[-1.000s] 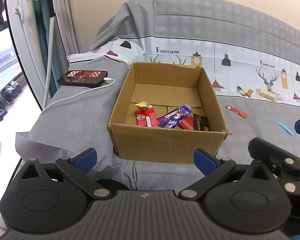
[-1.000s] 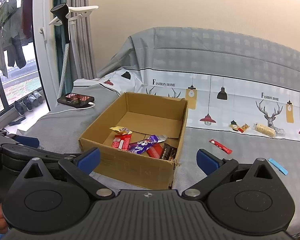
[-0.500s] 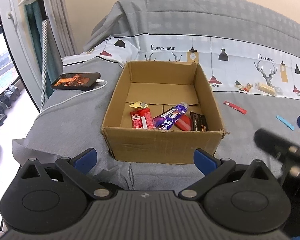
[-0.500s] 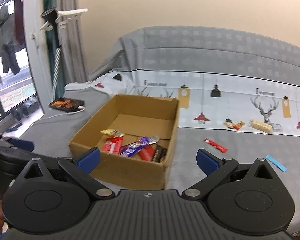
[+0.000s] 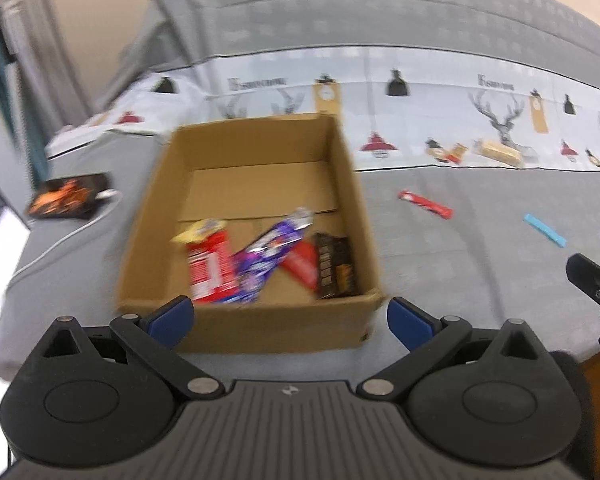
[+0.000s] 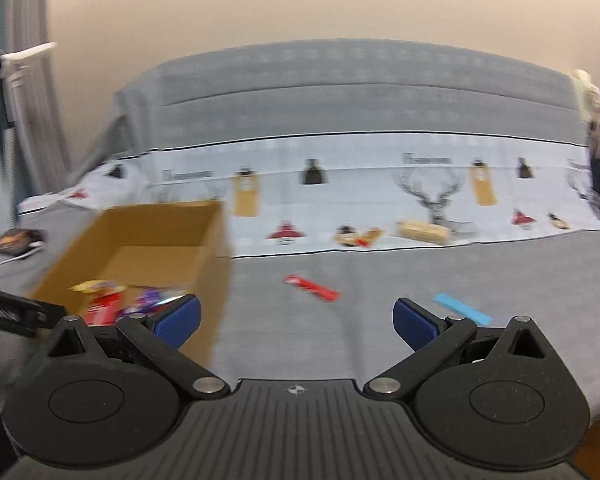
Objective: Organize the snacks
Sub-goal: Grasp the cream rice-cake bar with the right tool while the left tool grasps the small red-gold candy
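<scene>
Bed (image 5: 460, 280) under a grey printed cover carries everything; landmark is the cardboard box (image 5: 256, 320). Inside the box, toward its near wall: yellow-wrapped snack (image 5: 199, 231), red pack (image 5: 211, 270), purple bar (image 5: 270, 250), flat red pack (image 5: 302, 264), dark brown bar (image 5: 334, 270), so roughly half the snacks look sorted (my estimate). Left outside, all right of the box: red stick (image 6: 310, 287) nearest, blue stick (image 6: 462, 309) further right, then beyond those on the printed band a tan wafer bar (image 6: 422, 232) and a small orange-red candy (image 6: 360, 237). Phone (image 5: 70, 198) left of the box, on a cable, not part of the job. Left hand-held gripper (image 5: 290, 318) spread wide, nothing between its pads, sits at the box's near wall. Right hand-held gripper (image 6: 296, 318) also wide and empty, facing the bed right of the box, red stick roughly centred ahead. Both views motion-blurred. Next pick is likely the red stick.
</scene>
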A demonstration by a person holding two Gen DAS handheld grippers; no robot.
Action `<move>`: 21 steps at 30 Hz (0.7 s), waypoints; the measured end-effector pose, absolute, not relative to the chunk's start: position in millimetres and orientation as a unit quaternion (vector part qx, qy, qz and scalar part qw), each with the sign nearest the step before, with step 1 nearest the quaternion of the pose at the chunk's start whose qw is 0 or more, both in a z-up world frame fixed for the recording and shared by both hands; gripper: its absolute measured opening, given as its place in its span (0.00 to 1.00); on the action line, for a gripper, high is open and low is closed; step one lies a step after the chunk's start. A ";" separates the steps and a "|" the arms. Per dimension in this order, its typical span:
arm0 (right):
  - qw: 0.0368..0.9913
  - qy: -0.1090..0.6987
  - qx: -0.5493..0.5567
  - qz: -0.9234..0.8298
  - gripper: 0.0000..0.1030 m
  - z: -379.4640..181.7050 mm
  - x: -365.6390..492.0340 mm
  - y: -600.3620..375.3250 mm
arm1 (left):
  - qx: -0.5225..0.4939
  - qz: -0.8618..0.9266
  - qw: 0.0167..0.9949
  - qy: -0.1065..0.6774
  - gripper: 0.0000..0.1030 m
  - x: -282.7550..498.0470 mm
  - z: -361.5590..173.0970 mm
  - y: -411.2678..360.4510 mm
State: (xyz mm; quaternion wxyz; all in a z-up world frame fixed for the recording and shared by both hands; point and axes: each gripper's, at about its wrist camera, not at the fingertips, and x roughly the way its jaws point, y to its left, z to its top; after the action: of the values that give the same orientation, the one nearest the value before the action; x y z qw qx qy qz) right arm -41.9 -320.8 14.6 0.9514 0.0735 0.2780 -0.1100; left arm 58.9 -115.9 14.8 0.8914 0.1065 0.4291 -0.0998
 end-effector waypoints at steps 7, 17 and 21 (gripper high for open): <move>0.943 0.276 0.065 -0.176 0.99 -6.4 1.5 -429.3 | 0.131 -0.161 0.862 0.463 1.00 144.6 2.2 -224.0; 0.931 0.333 0.024 -0.150 0.99 -80.6 149.3 -589.9 | 0.187 -0.256 0.817 0.481 1.00 305.3 -77.8 -405.4; 0.922 0.372 0.003 -0.107 0.99 -130.3 220.3 -635.3 | 0.217 -0.268 0.804 0.484 1.00 364.0 -126.3 -461.4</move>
State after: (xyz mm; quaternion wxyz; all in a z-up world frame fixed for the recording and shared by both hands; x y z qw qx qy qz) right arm 220.3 -635.3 -130.3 0.9222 0.0032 0.3718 -0.1066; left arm 364.0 -461.4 -126.3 0.8043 0.2171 0.4841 -0.2678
